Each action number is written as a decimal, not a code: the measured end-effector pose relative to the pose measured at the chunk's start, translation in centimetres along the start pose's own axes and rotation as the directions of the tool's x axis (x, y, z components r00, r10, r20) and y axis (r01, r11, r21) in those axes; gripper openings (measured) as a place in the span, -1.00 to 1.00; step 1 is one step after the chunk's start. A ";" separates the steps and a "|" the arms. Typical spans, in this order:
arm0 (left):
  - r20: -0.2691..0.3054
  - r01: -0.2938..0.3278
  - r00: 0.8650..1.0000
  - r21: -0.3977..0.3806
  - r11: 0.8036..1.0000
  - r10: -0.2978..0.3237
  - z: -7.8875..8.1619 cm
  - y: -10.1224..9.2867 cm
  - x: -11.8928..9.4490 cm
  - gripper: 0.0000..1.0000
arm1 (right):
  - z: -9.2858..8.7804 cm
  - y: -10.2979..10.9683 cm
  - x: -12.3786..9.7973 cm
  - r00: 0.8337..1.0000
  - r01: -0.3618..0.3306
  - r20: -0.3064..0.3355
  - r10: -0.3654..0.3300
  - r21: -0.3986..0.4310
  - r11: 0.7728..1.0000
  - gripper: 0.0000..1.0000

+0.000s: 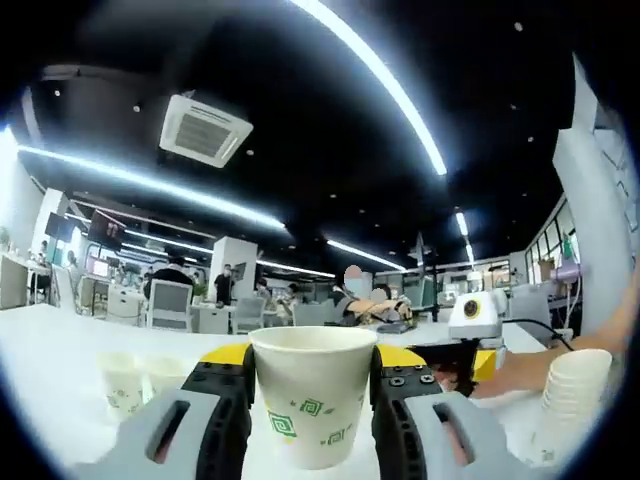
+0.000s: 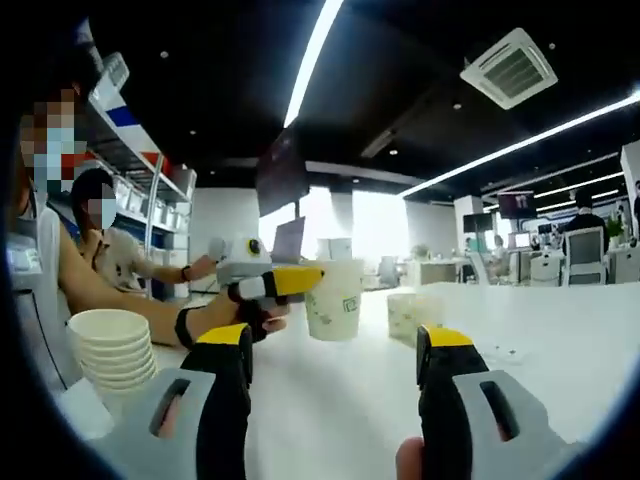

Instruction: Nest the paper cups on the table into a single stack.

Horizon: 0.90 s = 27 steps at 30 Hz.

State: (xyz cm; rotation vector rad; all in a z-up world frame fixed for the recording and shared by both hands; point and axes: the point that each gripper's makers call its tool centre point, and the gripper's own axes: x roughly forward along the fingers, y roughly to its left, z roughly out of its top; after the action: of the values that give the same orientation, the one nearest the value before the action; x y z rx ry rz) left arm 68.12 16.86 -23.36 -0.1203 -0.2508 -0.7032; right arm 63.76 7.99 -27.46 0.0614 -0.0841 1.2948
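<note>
My left gripper (image 1: 312, 362) is shut on a white paper cup (image 1: 312, 405) with green square prints, held upright above the white table (image 1: 50, 340). In the right gripper view that same cup (image 2: 333, 300) hangs in the left gripper (image 2: 305, 283), which a hand holds. My right gripper (image 2: 335, 345) stands open, nothing between its jaws, and it also shows low at the right of the left gripper view (image 1: 445, 358). A stack of nested cups (image 1: 572, 400) (image 2: 110, 350) stands on the table. Two loose cups (image 1: 122, 382) (image 1: 165, 372) stand to the left; loose cups (image 2: 412, 312) show beyond my right jaw.
The table (image 2: 560, 330) stretches wide and bare ahead. A person's forearm (image 1: 540, 360) crosses near the stack. Seated people (image 2: 110, 255) are close on the left, shelving behind them. Office desks and chairs (image 1: 170, 305) fill the background.
</note>
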 end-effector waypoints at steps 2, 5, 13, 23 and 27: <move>0.007 0.027 1.000 -0.020 0.999 -0.027 0.0 -0.2 0.0 -0.03 | -0.6 -0.1 0.2 0.999 0.009 -0.032 -0.010 -0.023 1.000 0.43; 0.031 0.119 0.993 -0.085 0.989 -0.117 -0.1 -1.9 0.2 -0.03 | -1.2 -0.1 0.3 0.998 0.019 -0.065 -0.022 -0.052 0.998 0.44; 0.043 0.282 0.959 -0.113 0.953 -0.279 -0.4 -5.5 0.2 -0.03 | -1.6 0.7 0.1 0.996 -0.028 -0.082 0.025 -0.039 0.999 0.39; 0.029 0.421 0.906 -0.152 0.894 -0.422 -1.9 -9.4 -0.1 -0.03 | -1.9 1.9 1.0 0.993 -0.077 -0.091 0.074 -0.033 0.996 0.19; 0.029 0.446 0.895 -0.113 0.888 -0.446 -1.9 -10.5 -0.3 -0.03 | -2.0 2.4 1.1 0.992 -0.095 -0.089 0.093 -0.018 0.995 0.11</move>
State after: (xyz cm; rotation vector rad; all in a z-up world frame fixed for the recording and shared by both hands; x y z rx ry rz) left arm 61.38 8.76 -25.06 -0.1782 -0.2415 -1.1790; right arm 61.78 9.92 -29.32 -0.0190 -0.0266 1.3884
